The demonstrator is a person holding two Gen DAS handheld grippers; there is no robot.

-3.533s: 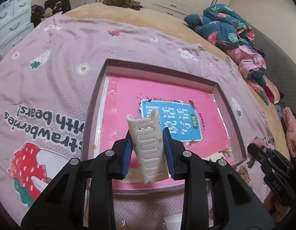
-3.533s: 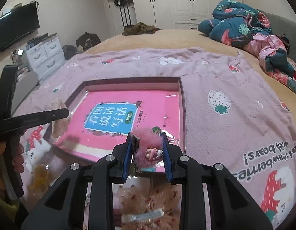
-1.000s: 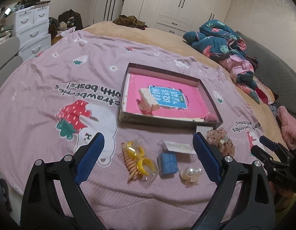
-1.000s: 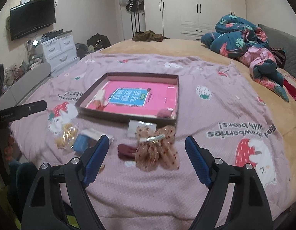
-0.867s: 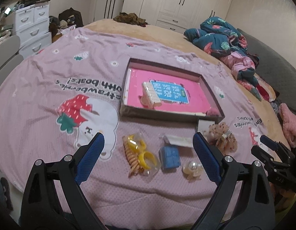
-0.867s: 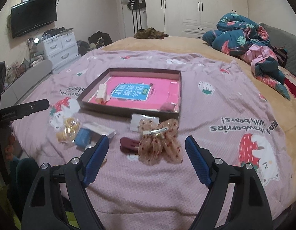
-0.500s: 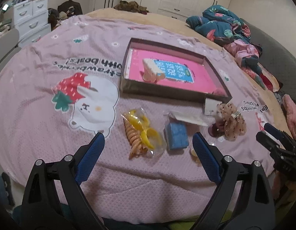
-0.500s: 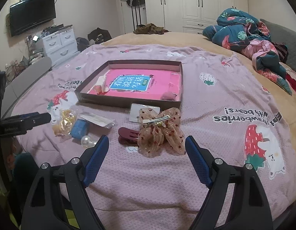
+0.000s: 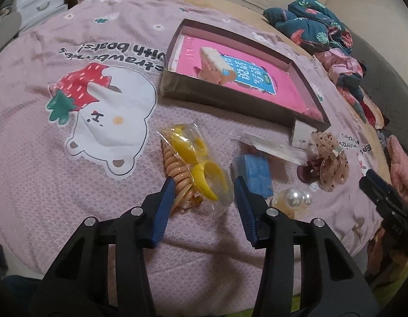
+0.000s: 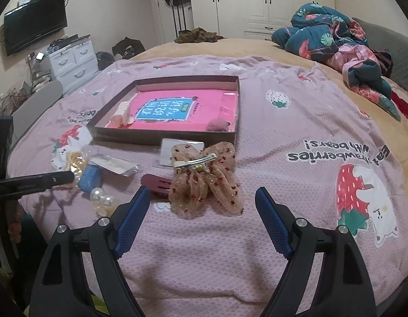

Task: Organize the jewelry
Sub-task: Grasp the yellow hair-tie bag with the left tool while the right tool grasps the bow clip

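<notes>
Left gripper (image 9: 202, 189): low over the bedspread (image 9: 72, 190), tilted down, jaws apart and holding nothing; the near end of a clear bag (image 9: 196, 169) lies between its blue pads (image 9: 164, 206).
Right gripper (image 10: 202, 206): higher, pointing across the bed, jaws spread wide, nothing in them; the near edge of a mesh bow clip (image 10: 205, 178) sits in front of the gap.
Box (image 10: 161, 133): shallow and dark-walled, open on top, flat on the bedspread beyond the loose pieces; a pink book (image 10: 167, 111) with a blue label covers its floor.
In the box: one cream claw clip (image 9: 214, 64) at the near left, lying on the book; one fuzzy pink hair piece (image 10: 217, 125) in the near right corner.
In the clear bag: one coiled orange hair tie (image 9: 177, 177) and yellow ring-shaped pieces (image 9: 204, 177); exact count of yellow ones unclear.
Loose on the bedspread, one of each: blue square item (image 9: 254, 173), pearl hair piece with two beads (image 9: 296, 198), dark red hair clip (image 10: 157, 182), white card (image 10: 168, 153) against the box wall, flat clear packet (image 10: 114, 165).
Mesh bow clip: dotted tan fabric, metal clip on top, touching the dark red hair clip, overlapping the white card's edge.
Grippers: two, well apart, left one beside the bag, right one by the bow.
</notes>
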